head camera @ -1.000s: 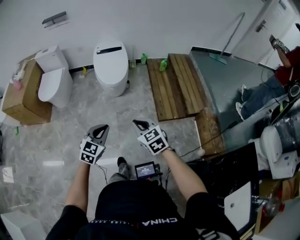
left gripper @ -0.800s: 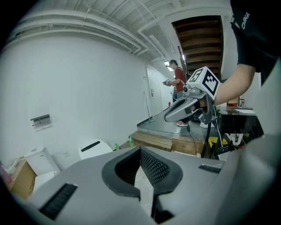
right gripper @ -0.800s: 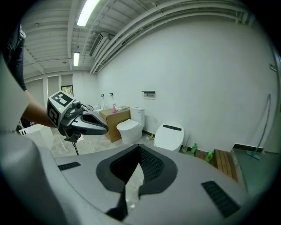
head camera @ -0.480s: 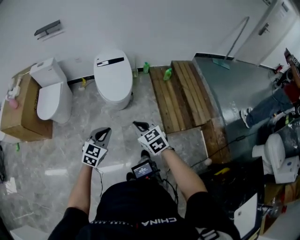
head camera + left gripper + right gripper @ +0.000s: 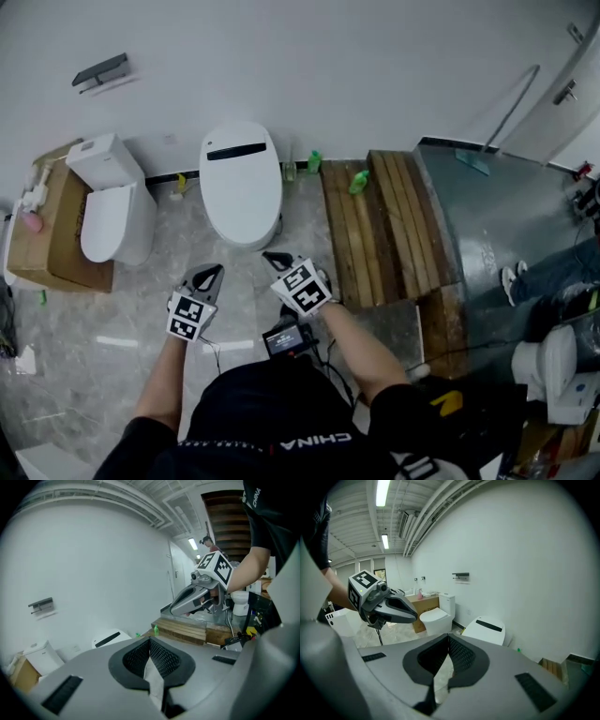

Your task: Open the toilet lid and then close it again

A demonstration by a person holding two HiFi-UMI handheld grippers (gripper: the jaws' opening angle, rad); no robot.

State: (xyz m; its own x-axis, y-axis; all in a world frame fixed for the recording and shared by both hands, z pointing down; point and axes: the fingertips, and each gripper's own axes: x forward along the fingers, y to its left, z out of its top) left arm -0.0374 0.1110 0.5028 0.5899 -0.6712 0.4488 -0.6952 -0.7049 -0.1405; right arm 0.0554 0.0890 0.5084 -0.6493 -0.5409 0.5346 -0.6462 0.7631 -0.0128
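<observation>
"Toilet lid (image 5: 241, 178), the smooth white oval plastic one with the dark strip: where is it?"

"Down flat on its bowl. I'm on the approach step. My left gripper (image 5: 212, 272) and right gripper (image 5: 274, 258) hang near the lid's front edge, touching nothing, both clenched and empty. Next, I judge, one tip must catch under that front edge and lift."

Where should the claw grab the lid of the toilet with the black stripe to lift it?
The lid lies shut and flat, its stripe end by the wall, where it likely hinges. Grip the rounded front edge, coming from the front and hooking under it. The left claw and right claw are both shut, so one must open first.
</observation>
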